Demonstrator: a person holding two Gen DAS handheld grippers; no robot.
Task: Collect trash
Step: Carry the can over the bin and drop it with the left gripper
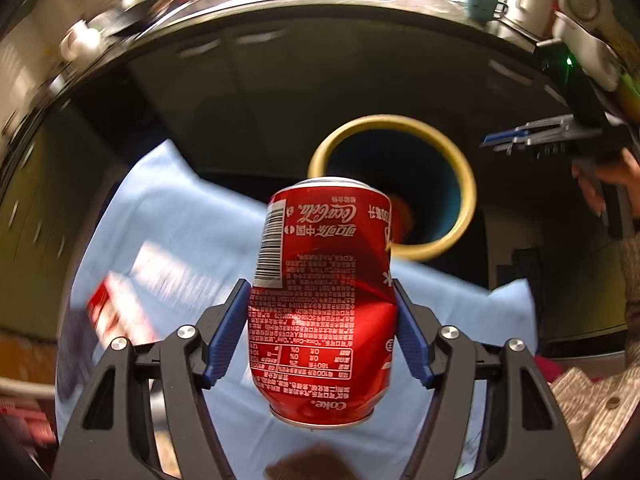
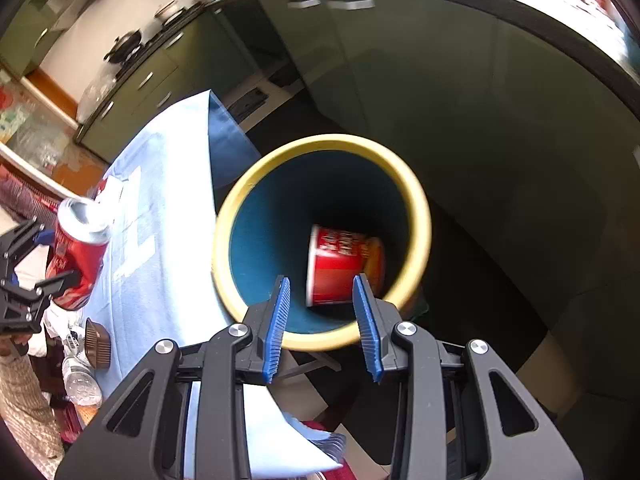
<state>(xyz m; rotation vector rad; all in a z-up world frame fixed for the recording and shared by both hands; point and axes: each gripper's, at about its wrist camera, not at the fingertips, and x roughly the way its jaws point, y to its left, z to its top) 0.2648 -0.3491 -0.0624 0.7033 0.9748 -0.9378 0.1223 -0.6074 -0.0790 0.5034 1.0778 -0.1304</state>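
Note:
My left gripper (image 1: pixel 320 304) is shut on a dented red Coke can (image 1: pixel 320 304), held in the air above the blue tablecloth; the can also shows at the left of the right wrist view (image 2: pixel 78 256). A bin with a yellow rim and blue inside (image 1: pixel 460 184) stands beyond the table edge. In the right wrist view the bin (image 2: pixel 420 208) lies right below my right gripper (image 2: pixel 322 300), which is open and empty. A red paper cup (image 2: pixel 340 268) lies on its side at the bin's bottom.
A blue cloth (image 2: pixel 168 200) covers the table left of the bin. On it lie a red and white carton (image 1: pixel 116 308), a brown cupcake liner (image 2: pixel 96 344) and a clear plastic bottle (image 2: pixel 80 384). Dark kitchen cabinets (image 2: pixel 440 80) stand behind the bin.

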